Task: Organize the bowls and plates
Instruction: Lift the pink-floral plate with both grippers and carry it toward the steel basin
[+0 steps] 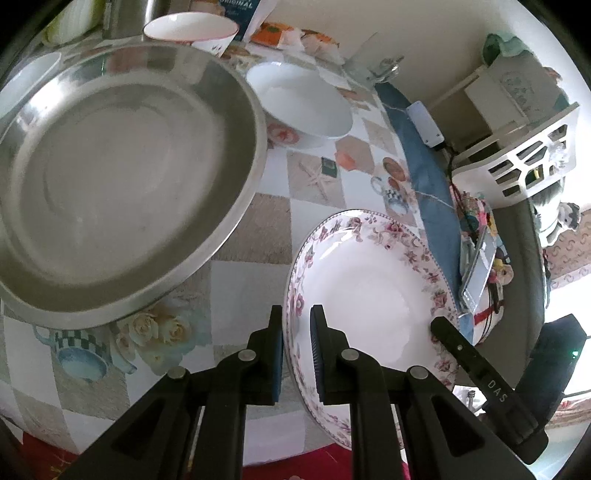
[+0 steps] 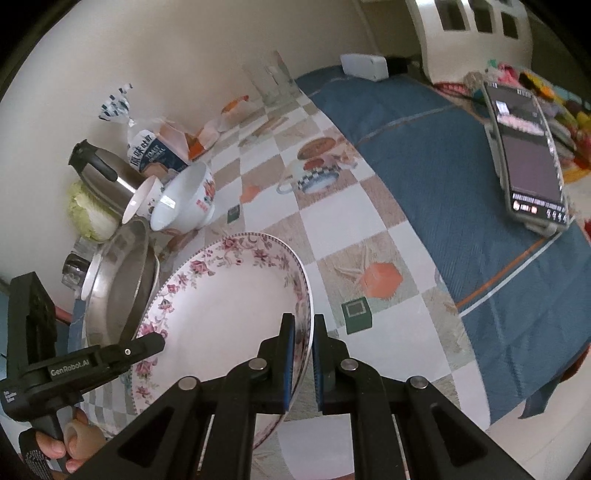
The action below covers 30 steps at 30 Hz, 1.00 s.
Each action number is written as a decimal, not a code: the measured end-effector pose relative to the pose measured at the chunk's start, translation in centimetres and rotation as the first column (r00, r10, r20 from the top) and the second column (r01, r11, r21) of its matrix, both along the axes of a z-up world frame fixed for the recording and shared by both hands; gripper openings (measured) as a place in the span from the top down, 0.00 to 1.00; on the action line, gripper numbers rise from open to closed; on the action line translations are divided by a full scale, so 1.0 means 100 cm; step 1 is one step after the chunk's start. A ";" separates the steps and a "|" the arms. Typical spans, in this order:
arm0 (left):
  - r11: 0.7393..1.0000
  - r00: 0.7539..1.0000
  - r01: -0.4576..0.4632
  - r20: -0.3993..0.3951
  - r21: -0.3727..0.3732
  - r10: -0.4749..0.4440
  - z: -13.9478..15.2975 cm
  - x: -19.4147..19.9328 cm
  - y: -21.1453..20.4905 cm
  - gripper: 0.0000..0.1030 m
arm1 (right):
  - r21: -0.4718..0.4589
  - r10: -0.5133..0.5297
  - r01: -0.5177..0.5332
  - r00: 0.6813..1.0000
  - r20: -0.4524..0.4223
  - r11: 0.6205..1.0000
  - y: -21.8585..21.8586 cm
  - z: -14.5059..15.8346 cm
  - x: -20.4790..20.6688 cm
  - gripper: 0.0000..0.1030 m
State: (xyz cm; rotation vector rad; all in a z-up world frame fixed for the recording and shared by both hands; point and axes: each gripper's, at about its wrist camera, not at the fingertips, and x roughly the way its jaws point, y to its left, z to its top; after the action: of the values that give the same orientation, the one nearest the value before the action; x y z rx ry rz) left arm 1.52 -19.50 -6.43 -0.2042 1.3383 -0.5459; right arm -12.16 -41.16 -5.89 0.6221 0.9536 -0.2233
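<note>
You hold the flowered plate with both tools. Your left gripper pinches the plate's left rim, and its jaws are almost closed on that thin edge. Your right gripper pinches the other rim the same way, jaws nearly shut. So the plate sits between your two hands, and both are just as near to it. It looks tipped and off the checkered tablecloth.

The big metal pan lies up and to the left of your left jaws, close by. I think the plate goes there next, so it needs to move left.

Further back sit a white bowl and a red-rimmed bowl.

The pan hides what is under it. The plate's bottom is hidden too.
</note>
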 end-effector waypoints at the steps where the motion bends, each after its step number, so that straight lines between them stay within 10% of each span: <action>1: 1.000 1.000 0.001 0.005 -0.004 -0.001 0.002 0.000 0.001 0.87 | -0.006 0.000 0.000 1.000 0.003 1.000 0.001 0.003 0.000 0.91; 30: 0.974 0.984 -0.148 0.072 -0.173 0.162 0.056 0.027 0.076 0.87 | -0.131 0.097 -0.089 0.994 0.055 0.987 0.055 0.081 0.052 0.91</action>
State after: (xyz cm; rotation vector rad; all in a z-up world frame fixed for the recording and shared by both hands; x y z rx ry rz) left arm 4.18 -11.92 -0.79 -0.4151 1.1824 -0.5284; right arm -6.94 -35.63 2.19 0.4629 0.8992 -0.1796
